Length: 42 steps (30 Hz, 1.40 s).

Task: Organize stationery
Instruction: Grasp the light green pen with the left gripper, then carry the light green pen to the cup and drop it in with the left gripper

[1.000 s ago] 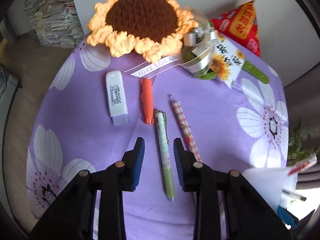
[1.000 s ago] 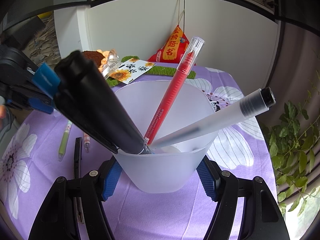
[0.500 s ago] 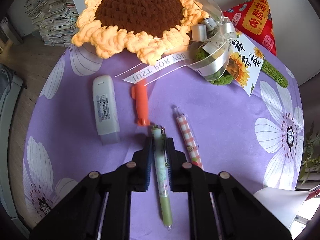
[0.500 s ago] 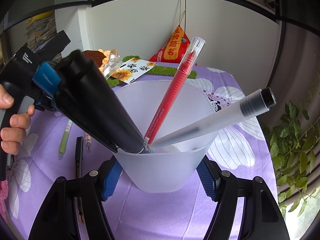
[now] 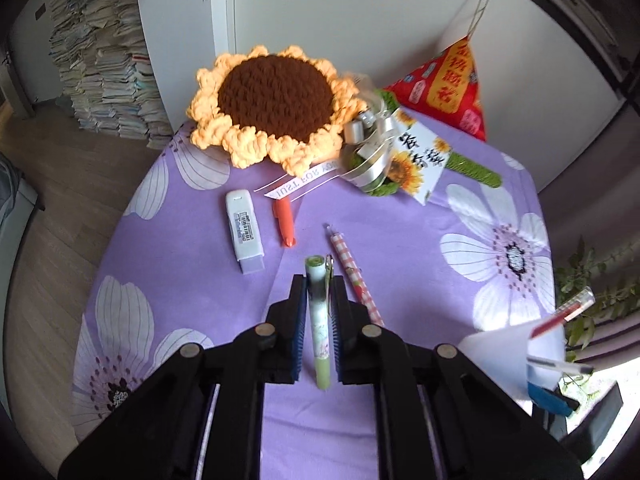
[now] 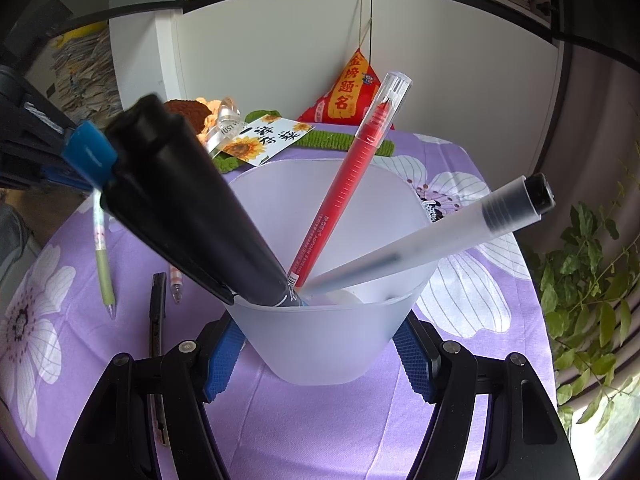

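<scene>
My left gripper [image 5: 319,284] is shut on a green-and-white pen [image 5: 319,316] and holds it above the purple flowered cloth; the pen also shows in the right wrist view [image 6: 102,256], hanging tip down. A pink checked pen [image 5: 354,276], an orange cap [image 5: 285,224] and a white correction tape [image 5: 245,232] lie on the cloth. My right gripper [image 6: 320,344] is shut on a frosted cup [image 6: 332,344] that holds a thick black marker [image 6: 192,208], a red pen [image 6: 352,176] and a clear black-capped pen [image 6: 432,240].
A crocheted sunflower [image 5: 276,96] with a ribbon and card [image 5: 416,160] lies at the back of the table. A red pouch [image 5: 448,84] hangs by the wall. A black utility knife [image 6: 157,316] lies left of the cup. A plant [image 6: 584,272] stands at the right.
My left gripper went forward over the green pen, shut on it and has lifted it off the cloth. The right gripper and the cup have not moved.
</scene>
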{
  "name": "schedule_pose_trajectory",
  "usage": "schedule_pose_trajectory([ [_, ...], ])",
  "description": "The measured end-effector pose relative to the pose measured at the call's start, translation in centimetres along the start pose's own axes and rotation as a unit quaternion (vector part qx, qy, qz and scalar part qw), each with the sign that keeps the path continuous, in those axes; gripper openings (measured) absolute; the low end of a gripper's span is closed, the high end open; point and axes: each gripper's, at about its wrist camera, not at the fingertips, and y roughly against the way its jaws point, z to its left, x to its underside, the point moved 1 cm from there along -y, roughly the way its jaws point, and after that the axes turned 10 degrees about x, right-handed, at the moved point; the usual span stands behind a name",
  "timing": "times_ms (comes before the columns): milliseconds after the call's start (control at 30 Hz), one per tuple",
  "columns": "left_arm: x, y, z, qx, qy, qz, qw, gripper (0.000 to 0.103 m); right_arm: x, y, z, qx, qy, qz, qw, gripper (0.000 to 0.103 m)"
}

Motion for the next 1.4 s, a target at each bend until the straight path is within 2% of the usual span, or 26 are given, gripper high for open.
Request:
schedule_pose_trajectory([
  [167, 0.8, 2.3, -0.8, 0.007, -0.02, -0.028, 0.9994, 0.004, 0.0, -0.1, 0.0, -0.001, 0.0, 0.003, 1.0, 0.072],
  [267, 0.8, 2.5, -0.8, 0.009, -0.022, -0.027, 0.9993, 0.004, -0.1, -0.2, 0.1, -0.001, 0.0, 0.003, 1.0, 0.072],
  [533, 1.1, -2.8, 1.9, -0.019, 0.021, 0.052, 0.9983, 0.006, -0.1, -0.3, 0.0, -0.002, -0.001, 0.003, 1.0, 0.072],
  [567, 1.2, -3.4, 2.2, -0.021, 0.024, 0.06, 0.9977, 0.01, -0.1, -0.3, 0.0, -0.002, -0.001, 0.003, 1.0, 0.072],
  [667, 1.5, -4.6, 2.7, -0.041, 0.018, 0.073, 0.9963, 0.033, -0.2, -0.2, 0.0, -0.004, -0.001, 0.003, 1.0, 0.072],
  [700, 1.5, -4.8, 2.6, -0.048, 0.015, 0.071, 0.9962, 0.036, -0.2, -0.2, 0.1, -0.005, -0.001, 0.002, 1.0, 0.072],
  [800, 1.5, -5.5, 2.8, -0.073, 0.009, 0.064, 0.9952, 0.036, -0.2, -0.1, 0.1, -0.006, -0.001, 0.0, 1.0, 0.072],
  [933, 2.1, -6.3, 3.1, -0.073, 0.007, 0.08, 0.9941, 0.035, -0.3, -0.1, 0.0, -0.006, -0.001, 0.001, 1.0, 0.072],
  [1133, 2.3, -7.4, 3.6, -0.072, 0.012, 0.087, 0.9935, 0.019, -0.3, -0.2, 0.1, -0.006, -0.001, 0.001, 1.0, 0.072],
  [1167, 2.2, -7.4, 3.5, -0.076, 0.008, 0.084, 0.9935, 0.011, -0.3, -0.2, 0.1, -0.006, -0.001, 0.001, 1.0, 0.072],
  [1200, 2.1, -7.5, 3.4, -0.076, 0.004, 0.084, 0.9936, 0.008, -0.3, -0.2, 0.1, -0.006, -0.001, 0.001, 1.0, 0.072],
  [1267, 2.1, -7.3, 3.6, -0.073, 0.008, 0.082, 0.9939, 0.008, -0.3, -0.2, 0.1, -0.006, -0.001, 0.001, 1.0, 0.072],
  [1400, 1.9, -5.4, 3.3, -0.062, 0.008, 0.051, 0.9967, 0.008, -0.2, -0.2, 0.1, -0.006, -0.001, 0.002, 1.0, 0.072],
])
